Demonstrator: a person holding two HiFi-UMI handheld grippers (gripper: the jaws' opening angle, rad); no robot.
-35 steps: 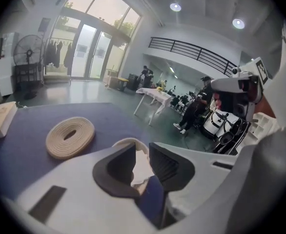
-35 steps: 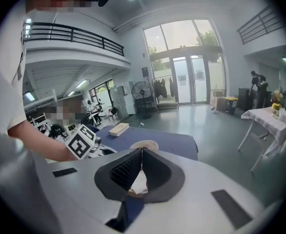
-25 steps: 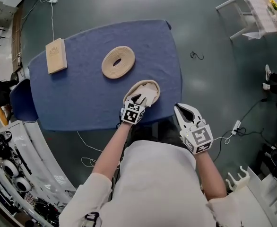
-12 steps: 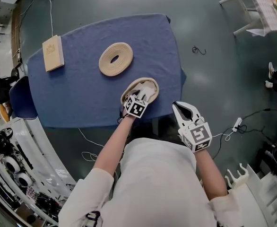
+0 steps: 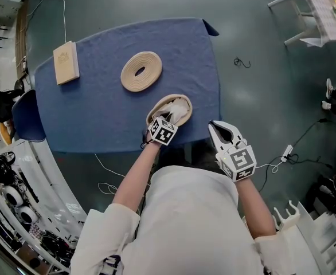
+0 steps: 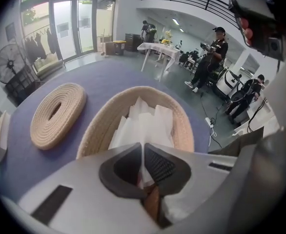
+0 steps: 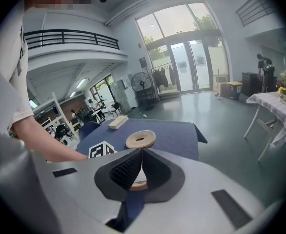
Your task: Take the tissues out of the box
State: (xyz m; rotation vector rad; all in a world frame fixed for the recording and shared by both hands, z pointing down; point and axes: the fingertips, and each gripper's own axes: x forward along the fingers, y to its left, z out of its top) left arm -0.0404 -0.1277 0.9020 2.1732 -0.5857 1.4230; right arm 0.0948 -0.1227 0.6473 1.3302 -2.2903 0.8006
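An oval woven basket (image 5: 155,105) serves as the box, near the front edge of the blue-covered table (image 5: 99,113). White tissues (image 5: 179,109) fill it. My left gripper (image 5: 167,118) reaches into its near end. In the left gripper view the jaws are closing, and the left gripper (image 6: 143,147) pinches the near edge of the tissues (image 6: 145,123) inside the basket (image 6: 96,130). My right gripper (image 5: 218,128) hangs off the table's front right corner, shut and empty. In its own view the right gripper (image 7: 141,152) points over the table.
A flat woven ring (image 5: 141,71) lies behind the basket, and a wooden block (image 5: 66,63) sits at the far left corner. A blue chair (image 5: 24,119) stands at the table's left. A white table (image 5: 320,10) and floor cables (image 5: 239,62) are off to the right.
My left gripper's jaws have come together on the tissues at the basket's near end. The right gripper has barely moved.
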